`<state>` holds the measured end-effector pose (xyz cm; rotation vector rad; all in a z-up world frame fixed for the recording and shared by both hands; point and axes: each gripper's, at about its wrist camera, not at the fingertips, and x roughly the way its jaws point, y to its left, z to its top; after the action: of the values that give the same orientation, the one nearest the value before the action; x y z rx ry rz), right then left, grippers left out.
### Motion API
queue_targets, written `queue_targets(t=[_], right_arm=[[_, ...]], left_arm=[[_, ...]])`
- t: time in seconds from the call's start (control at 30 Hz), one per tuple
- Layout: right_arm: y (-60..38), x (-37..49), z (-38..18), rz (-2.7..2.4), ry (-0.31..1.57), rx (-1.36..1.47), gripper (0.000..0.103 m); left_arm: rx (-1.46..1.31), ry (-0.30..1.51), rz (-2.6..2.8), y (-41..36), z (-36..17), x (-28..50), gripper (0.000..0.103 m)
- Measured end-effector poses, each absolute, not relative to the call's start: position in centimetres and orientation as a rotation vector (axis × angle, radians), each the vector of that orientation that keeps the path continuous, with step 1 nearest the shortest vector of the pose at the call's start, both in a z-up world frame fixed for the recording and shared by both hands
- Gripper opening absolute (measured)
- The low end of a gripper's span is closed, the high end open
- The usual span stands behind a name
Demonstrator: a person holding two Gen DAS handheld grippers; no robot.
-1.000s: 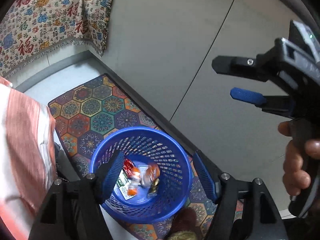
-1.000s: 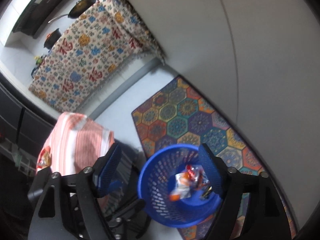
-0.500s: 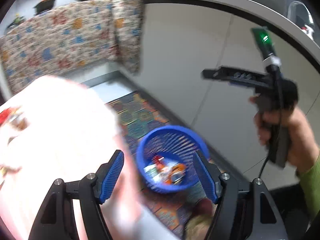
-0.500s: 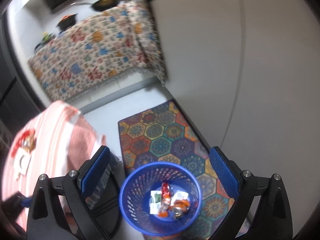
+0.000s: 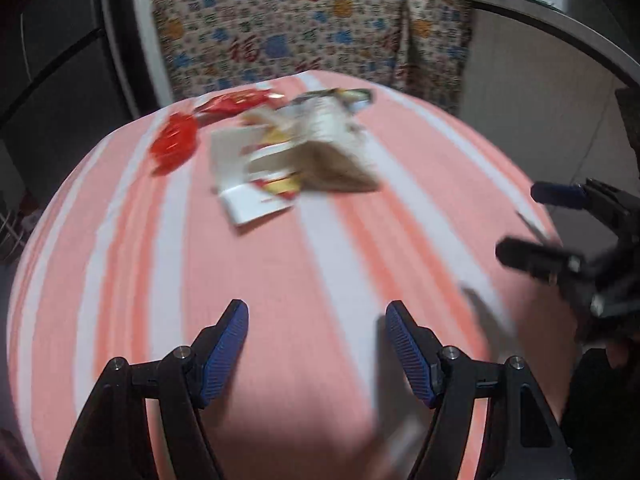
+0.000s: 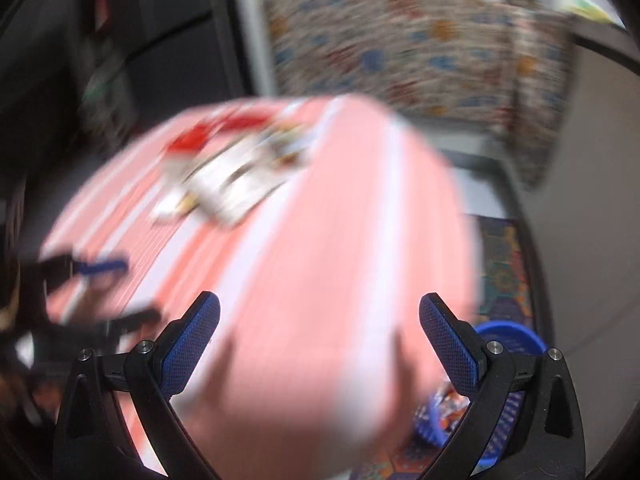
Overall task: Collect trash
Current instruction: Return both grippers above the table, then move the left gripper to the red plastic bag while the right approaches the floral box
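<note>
Wrappers [image 5: 280,152] on striped tablecloth [image 5: 320,280]; patterned cloth [image 5: 304,28] behind; both jaws released, empty.

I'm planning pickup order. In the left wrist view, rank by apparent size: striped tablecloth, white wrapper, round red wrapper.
1. striped tablecloth
2. white wrapper
3. round red wrapper
All are blurred, and the red one lies slightly farther away.

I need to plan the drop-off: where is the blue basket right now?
In the right wrist view the blue basket sits on the floor at lower right, beside the striped table and on the patterned rug, partly hidden behind the right gripper.
</note>
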<state>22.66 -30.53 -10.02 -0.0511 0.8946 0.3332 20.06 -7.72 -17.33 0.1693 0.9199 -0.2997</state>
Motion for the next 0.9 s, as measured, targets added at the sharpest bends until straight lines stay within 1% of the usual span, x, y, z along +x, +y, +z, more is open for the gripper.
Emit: queue_targets(t=[0.13, 0.2, 0.27, 0.33, 0.5, 0.6, 0.73, 0.83, 0.9], right_arm=[[-27.0, 23.6, -11.9, 0.360, 0.941, -0.117, 0.100], [-26.0, 24.6, -12.5, 0.356, 0.962, -0.146, 0.100], [-25.8, 24.9, -12.7, 0.362, 0.958, -0.133, 0.101], [-25.5, 25.1, -12.9, 0.363, 0.965, -0.127, 0.102], [-25.0, 25.0, -13.0, 0.369, 0.972, -0.120, 0.103], [-25.0, 24.9, -12.9, 0.367, 0.970, -0.120, 0.103], [-25.0, 24.9, -12.9, 0.367, 0.970, -0.121, 0.103], [-25.0, 24.9, -12.9, 0.368, 0.970, -0.121, 0.103], [-25.0, 24.9, -12.9, 0.368, 0.970, -0.121, 0.103]], left_arm=[[0.135, 0.929, -0.306, -4.4, -17.8, 21.1, 0.076], [0.141, 0.925, -0.322, -3.9, -17.8, 21.3, 0.078], [0.161, 0.921, -0.348, -3.8, -17.9, 21.3, 0.084], [0.171, 0.922, -0.368, -3.8, -17.9, 21.9, 0.086], [0.173, 0.915, -0.379, -1.9, -17.3, 23.1, 0.086], [0.071, 0.863, -0.367, 0.9, -14.8, 26.2, 0.086], [-0.029, 0.826, -0.350, 3.1, -11.8, 32.9, 0.086], [-0.014, 0.869, -0.324, 2.9, -12.3, 38.6, 0.086], [0.011, 0.947, -0.330, 1.9, -14.0, 41.8, 0.086]])
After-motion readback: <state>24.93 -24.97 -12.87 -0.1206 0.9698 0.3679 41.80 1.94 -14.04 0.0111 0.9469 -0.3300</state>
